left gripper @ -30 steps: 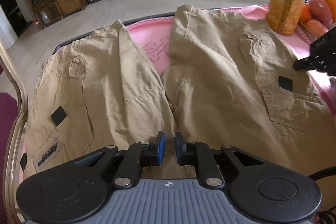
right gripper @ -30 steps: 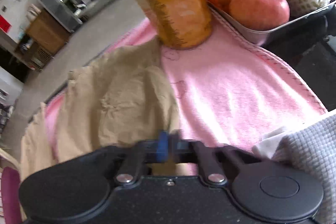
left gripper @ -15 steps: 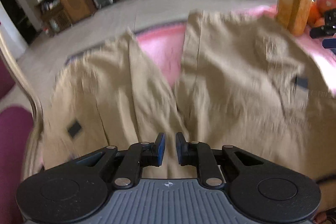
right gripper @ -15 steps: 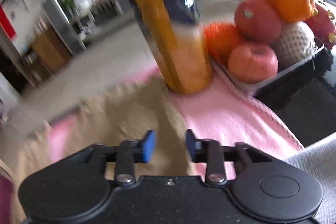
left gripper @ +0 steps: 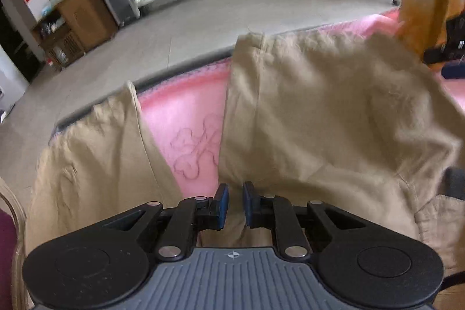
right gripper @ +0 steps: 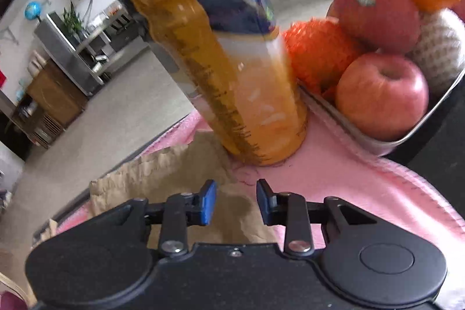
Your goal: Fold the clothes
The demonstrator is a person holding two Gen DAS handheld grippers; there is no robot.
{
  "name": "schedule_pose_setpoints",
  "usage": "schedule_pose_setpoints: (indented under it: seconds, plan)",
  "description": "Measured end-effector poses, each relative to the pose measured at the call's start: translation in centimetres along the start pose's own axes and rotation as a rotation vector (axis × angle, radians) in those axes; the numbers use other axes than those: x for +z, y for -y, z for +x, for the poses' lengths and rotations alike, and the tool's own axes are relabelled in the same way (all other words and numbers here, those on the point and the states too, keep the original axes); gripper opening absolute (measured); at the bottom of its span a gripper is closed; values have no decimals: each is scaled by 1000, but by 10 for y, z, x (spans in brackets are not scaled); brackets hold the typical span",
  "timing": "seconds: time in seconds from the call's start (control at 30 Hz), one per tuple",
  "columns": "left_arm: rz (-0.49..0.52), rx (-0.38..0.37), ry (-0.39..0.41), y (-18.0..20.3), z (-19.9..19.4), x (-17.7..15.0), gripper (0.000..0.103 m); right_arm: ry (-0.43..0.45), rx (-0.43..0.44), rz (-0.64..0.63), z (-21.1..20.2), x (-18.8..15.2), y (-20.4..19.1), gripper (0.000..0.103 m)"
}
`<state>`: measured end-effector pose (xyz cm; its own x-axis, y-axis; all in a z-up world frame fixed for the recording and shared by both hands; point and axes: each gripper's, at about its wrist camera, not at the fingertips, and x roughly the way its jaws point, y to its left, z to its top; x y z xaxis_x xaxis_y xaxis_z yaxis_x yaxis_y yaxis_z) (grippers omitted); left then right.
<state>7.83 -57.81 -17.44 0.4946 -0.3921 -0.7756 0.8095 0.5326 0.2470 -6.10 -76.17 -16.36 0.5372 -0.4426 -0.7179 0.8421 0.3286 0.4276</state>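
- Two black handheld grippers were in view, each seen from its own wrist camera, both over a pair of crumpled khaki cotton shorts (left gripper: pixel 319 112) spread on a pink terry towel (left gripper: pixel 180 112).
- Left gripper (left gripper: pixel 233 201): its blue-padded fingers (left gripper: pixel 222 201) stood a narrow gap apart, nothing between them; they hung over the crotch of the shorts, where the two legs parted and the towel's outlined drawing showed.
- Right gripper (right gripper: pixel 234 201): fingers spread wider, holding nothing, above the edge of the shorts (right gripper: pixel 162 173) where khaki cloth met pink towel (right gripper: pixel 363 193).
- Tall clear plastic bottle of orange juice with a dark blue label (right gripper: pixel 232 77) stood on the towel just beyond the right gripper, its base touching or nearly touching the cloth; blur made this hard to settle.
- Grey metal tray (right gripper: pixel 372 141) sat beside the bottle, holding two red apples (right gripper: pixel 383 95), oranges, and a pale netted fruit.
- In the left view the right leg's cloth looked lifted and bunched near the right edge.
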Motion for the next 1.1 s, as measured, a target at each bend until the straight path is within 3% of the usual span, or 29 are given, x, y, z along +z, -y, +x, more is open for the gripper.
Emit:
schedule_pose_setpoints:
  seconds: [0.2,0.27,0.3,0.4,0.47,0.57,0.6,0.63,0.73,0.93,1.1]
  plan:
    - [26,-21,15,0,-1,-2,9,23,2,-27,21,-2,-9,30]
    - [27,-21,18,1,-1,-2,8,29,-9,-63,26,-3,-16,9]
    - [30,-19,20,1,-1,-3,8,49,-19,-101,25,-5,-21,4]
    - [45,-13,22,5,0,-3,3,238,-97,-359,1,-20,-54,3]
    - [64,12,20,11,1,-1,2,304,-166,-477,-2,-28,-70,3]
    - [86,56,9,19,0,1,4,209,-209,-486,8,-23,-74,9]
    - [76,58,5,18,-3,2,7,170,-202,-449,6,-19,-70,16]
    - [52,49,9,13,-9,2,18,142,-185,-413,0,-16,-68,24]
    - [-5,20,47,-8,-46,-6,19,124,-75,-317,-43,-12,-62,33]
    - [-72,3,102,-59,-140,-40,20,53,124,-235,-153,-17,-48,33]
    - [-157,-5,94,-111,-206,-98,26,40,235,-237,-230,-38,-48,33]
